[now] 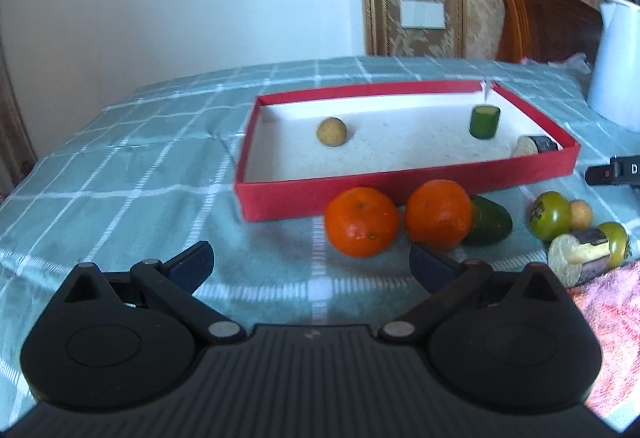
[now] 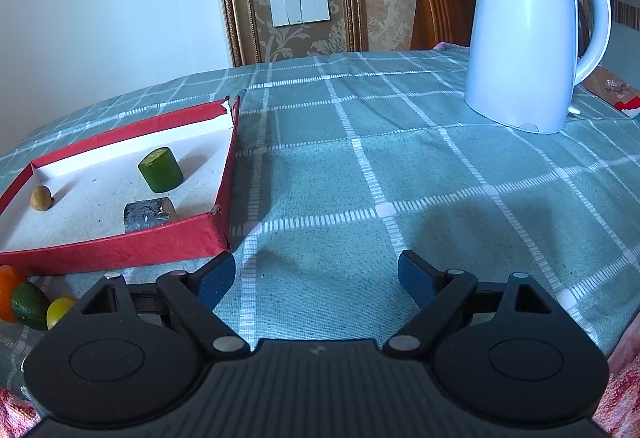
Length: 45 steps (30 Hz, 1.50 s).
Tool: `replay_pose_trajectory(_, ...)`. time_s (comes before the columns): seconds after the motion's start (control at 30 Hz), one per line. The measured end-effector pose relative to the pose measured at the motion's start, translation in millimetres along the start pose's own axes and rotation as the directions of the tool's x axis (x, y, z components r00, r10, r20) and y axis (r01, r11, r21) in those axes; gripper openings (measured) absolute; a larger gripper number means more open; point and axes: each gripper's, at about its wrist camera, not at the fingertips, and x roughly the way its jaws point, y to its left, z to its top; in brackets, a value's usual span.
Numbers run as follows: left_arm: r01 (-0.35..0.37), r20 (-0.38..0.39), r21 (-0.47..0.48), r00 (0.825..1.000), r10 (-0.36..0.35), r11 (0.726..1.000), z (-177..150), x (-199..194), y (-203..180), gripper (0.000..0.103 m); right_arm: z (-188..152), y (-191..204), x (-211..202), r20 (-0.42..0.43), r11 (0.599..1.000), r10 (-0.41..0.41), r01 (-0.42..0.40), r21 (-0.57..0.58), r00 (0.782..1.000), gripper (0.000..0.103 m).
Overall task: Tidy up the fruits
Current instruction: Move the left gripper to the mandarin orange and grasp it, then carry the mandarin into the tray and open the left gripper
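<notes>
A shallow red box (image 1: 280,196) with a white inside lies on the checked cloth. It holds a small brown ball fruit (image 1: 331,132), a green cut cylinder (image 1: 485,121) and a dark-skinned cut piece (image 1: 536,145). In front of the box sit two oranges (image 1: 361,221) (image 1: 438,213) and a green avocado (image 1: 490,224). My left gripper (image 1: 312,264) stands open just short of the oranges, holding nothing. In the right wrist view the red box (image 2: 120,248) is at the left, and my right gripper (image 2: 316,278) is open over bare cloth to its right.
A white kettle (image 2: 524,34) stands at the back right. Right of the oranges lie green tomato-like fruits (image 1: 550,216), a small brown ball (image 1: 580,214) and another dark-skinned cut piece (image 1: 580,254). A pink towel (image 1: 612,318) covers the near right edge. A wooden chair (image 1: 540,18) stands behind the table.
</notes>
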Motion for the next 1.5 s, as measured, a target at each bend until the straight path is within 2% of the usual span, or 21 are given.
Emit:
replay_pose_trajectory(0.13,-0.001,-0.025,0.009,1.0,0.001,1.0,6.6,10.1,-2.3,0.102,-0.3,1.0,-0.1,-0.001,1.0,-0.001,0.001,-0.002,1.0,0.089)
replay_pose_trajectory(0.27,0.014,-0.033,0.006,0.999,-0.014,1.0,13.3,17.4,-0.8,0.093,-0.5,2.0,0.6,-0.004,1.0,-0.004,0.004,-0.009,1.0,0.09)
replay_pose_trajectory(0.4,0.033,-0.023,-0.006,0.999,-0.033,0.999,14.2,21.5,1.4,0.092,-0.6,3.4,0.9,-0.007,1.0,-0.009,0.009,-0.018,1.0,0.09)
replay_pose_trajectory(0.5,0.052,-0.002,0.009,0.999,-0.052,0.999,12.6,20.6,1.1,0.087,0.0,3.7,1.6,-0.009,1.0,-0.011,0.011,-0.021,1.0,0.09)
replay_pose_trajectory(0.6,0.088,0.005,0.008,0.996,-0.088,0.996,10.8,18.6,3.4,0.078,-0.1,4.3,1.5,-0.011,1.0,-0.014,0.014,-0.026,1.0,0.091)
replay_pose_trajectory(0.7,0.147,-0.001,-0.008,0.989,-0.147,0.989,11.0,18.8,6.4,0.062,-0.1,4.5,1.7,-0.011,1.0,-0.014,0.014,-0.027,1.0,0.091)
replay_pose_trajectory(0.77,0.185,-0.005,-0.018,0.983,-0.185,0.983,11.7,18.0,6.2,0.045,-0.2,4.6,1.8,-0.012,1.0,-0.015,0.014,-0.028,1.0,0.091)
replay_pose_trajectory(0.8,0.2,-0.005,-0.018,0.98,-0.2,0.98,11.7,17.3,5.6,0.041,-0.2,4.5,1.7,-0.012,1.0,-0.014,0.014,-0.028,1.0,0.091)
replay_pose_trajectory(0.93,0.173,0.007,0.003,0.985,-0.173,0.985,9.9,14.7,-1.1,0.041,-0.3,4.6,1.8,-0.012,1.0,-0.014,0.014,-0.027,1.0,0.091)
replay_pose_trajectory(1.27,0.176,0.01,-0.038,0.984,-0.175,0.984,12.0,5.4,1.3,0.041,-0.3,4.8,1.7,-0.012,0.999,-0.015,0.015,-0.029,1.0,0.091)
replay_pose_trajectory(1.5,0.171,0.06,-0.039,0.984,-0.168,0.985,29.1,-6.1,6.4,0.041,-0.5,5.1,2.3,-0.014,0.999,-0.017,0.016,-0.032,1.0,0.091)
